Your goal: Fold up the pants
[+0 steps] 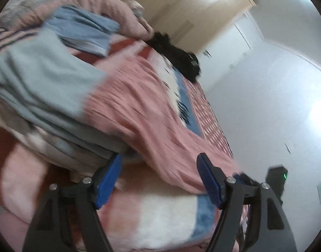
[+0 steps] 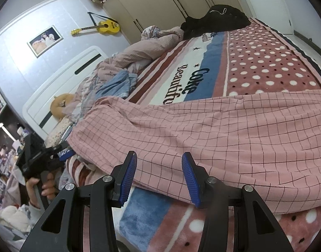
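With both the left tool [image 1: 159, 176] and right tool [image 2: 159, 177] released over the pink checked pants [image 2: 212, 134] spread on the bed [image 2: 265, 63], the fold looks not yet begun; next, each must pinch an edge.

The left wrist view is smeared by motion — the pink checked pants [image 1: 152, 105] and a grey-blue folded pile [image 1: 42, 88] at frame left lose their edges. In the right wrist view the pants run off the right edge, covering the blanket lettering [image 2: 181, 84] — and the left gripper [image 2: 64, 154] at lower left is too small to read its jaws there
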Available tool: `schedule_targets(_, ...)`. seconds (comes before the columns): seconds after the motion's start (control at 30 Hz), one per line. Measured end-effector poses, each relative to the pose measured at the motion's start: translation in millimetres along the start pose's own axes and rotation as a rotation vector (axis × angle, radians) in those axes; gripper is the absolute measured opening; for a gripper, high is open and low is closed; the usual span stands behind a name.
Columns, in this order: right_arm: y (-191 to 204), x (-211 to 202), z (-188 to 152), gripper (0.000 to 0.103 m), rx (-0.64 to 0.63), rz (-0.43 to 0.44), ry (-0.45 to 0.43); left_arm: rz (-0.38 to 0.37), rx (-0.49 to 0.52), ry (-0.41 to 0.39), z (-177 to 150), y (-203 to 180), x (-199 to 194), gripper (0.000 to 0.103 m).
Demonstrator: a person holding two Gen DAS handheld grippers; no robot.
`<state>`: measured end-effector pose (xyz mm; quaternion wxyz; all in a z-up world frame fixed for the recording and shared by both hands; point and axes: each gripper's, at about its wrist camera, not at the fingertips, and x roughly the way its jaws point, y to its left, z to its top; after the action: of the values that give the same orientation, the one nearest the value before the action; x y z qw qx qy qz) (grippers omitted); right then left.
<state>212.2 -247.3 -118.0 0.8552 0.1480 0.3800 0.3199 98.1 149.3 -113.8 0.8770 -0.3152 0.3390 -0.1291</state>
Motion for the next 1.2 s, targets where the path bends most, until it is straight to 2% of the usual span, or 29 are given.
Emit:
schedule_targets(0.13,-2.3,-0.9,-0.7,0.041,0.013,0.019,-0.007,-0.053,-0.039,0.063,-6.7,-7.5,32.8,0.070)
schedule_targets(0.23,-1.3,-3.8,-4.1,0.041,0.011,0.031,-0.013,-0.061,-0.080,0.096,-10.8,-6.8,55.8,0.070)
schedule_targets(0.4,-7.6,-9.2,-6.8,0.041,0.023,0.033,-0.017,-0.007,-0.076,-0.001,6.2,-14.3,57.2,0.070)
schedule_targets(0.5,-11.3,-11.3,-7.4,0.041,0.028,0.035,-0.022,0.011,-0.059,-0.039,11.6,-26.8,49.9,0.057)
schedule_targets(0.73,-17.6,-8.3,-8.9,0.041,0.044,0.056,-0.023,0.111,-0.042,-0.153,42.8,-31.7,35.8,0.055)
schedule_targets(0.77,-17.4,-8.2,-9.2,0.041,0.043,0.057,-0.022,0.142,-0.040,-0.172,48.3,-31.2,34.0,0.051)
schedule_targets(0.83,-17.6,-7.4,-9.3,0.041,0.040,0.059,-0.019,0.190,-0.044,-0.184,56.5,-29.1,35.5,0.026)
schedule_targets(0.87,-17.5,-7.5,-9.3,0.041,0.038,0.060,-0.020,0.202,-0.045,-0.190,58.8,-28.4,35.9,0.019)
schedule_targets(0.9,-17.6,-7.7,-9.3,0.041,0.037,0.060,-0.022,0.213,-0.034,-0.193,60.7,-30.2,37.6,0.008)
schedule_targets(0.93,-18.2,-8.3,-9.1,0.041,0.038,0.061,-0.025,0.224,-0.006,-0.193,61.3,-35.4,39.8,0.004)
schedule_targets(1.0,-20.9,-10.9,-8.6,0.041,0.043,0.061,-0.033,0.231,0.075,-0.197,62.9,-56.6,42.9,0.002)
schedule_targets(1.1,-26.8,-16.7,-7.9,0.041,0.051,0.055,-0.046,0.191,0.195,-0.197,59.0,-91.8,46.5,0.001)
schedule_targets(1.17,-33.9,-24.5,-7.1,0.041,0.062,0.043,-0.063,0.144,0.291,-0.183,54.7,-121.1,53.3,0.001)
schedule_targets(1.2,-37.4,-27.9,-6.7,0.041,0.067,0.040,-0.071,0.096,0.343,-0.165,51.4,-140.0,62.0,0.001)
